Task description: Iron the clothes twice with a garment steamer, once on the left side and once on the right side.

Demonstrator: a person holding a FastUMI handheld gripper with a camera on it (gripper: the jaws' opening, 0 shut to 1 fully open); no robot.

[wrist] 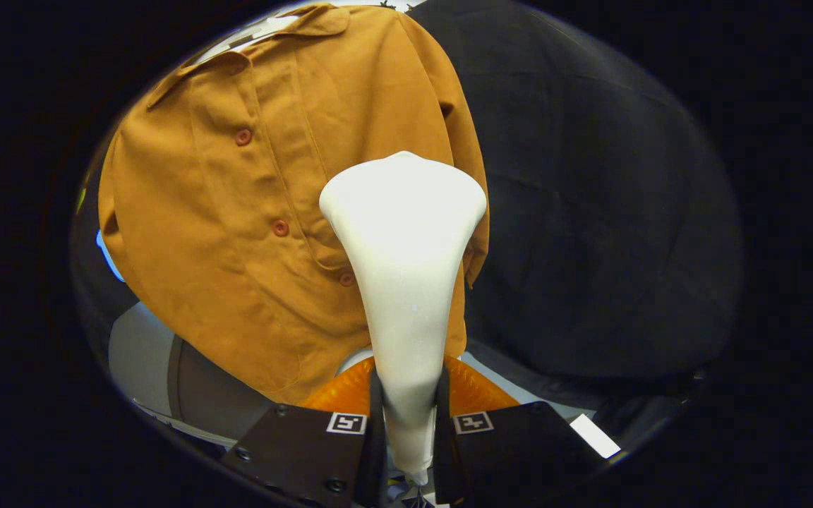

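- Steamer (405,282) stands clamped by its narrow handle between the two fingers of the hand-held gripper (408,416), which press on it from both sides, so the wide head reaches forward and can be steered from behind.
- Shirt (265,212) hangs beyond the fingers, spread open with its button row showing, probably so the whole front can be steamed.
- The steamer head sits over the shirt's lower half, beside the buttons on the side nearer the sleeve; contact with the cloth cannot be told.
- Judging by this, a pass on that side is in hand.
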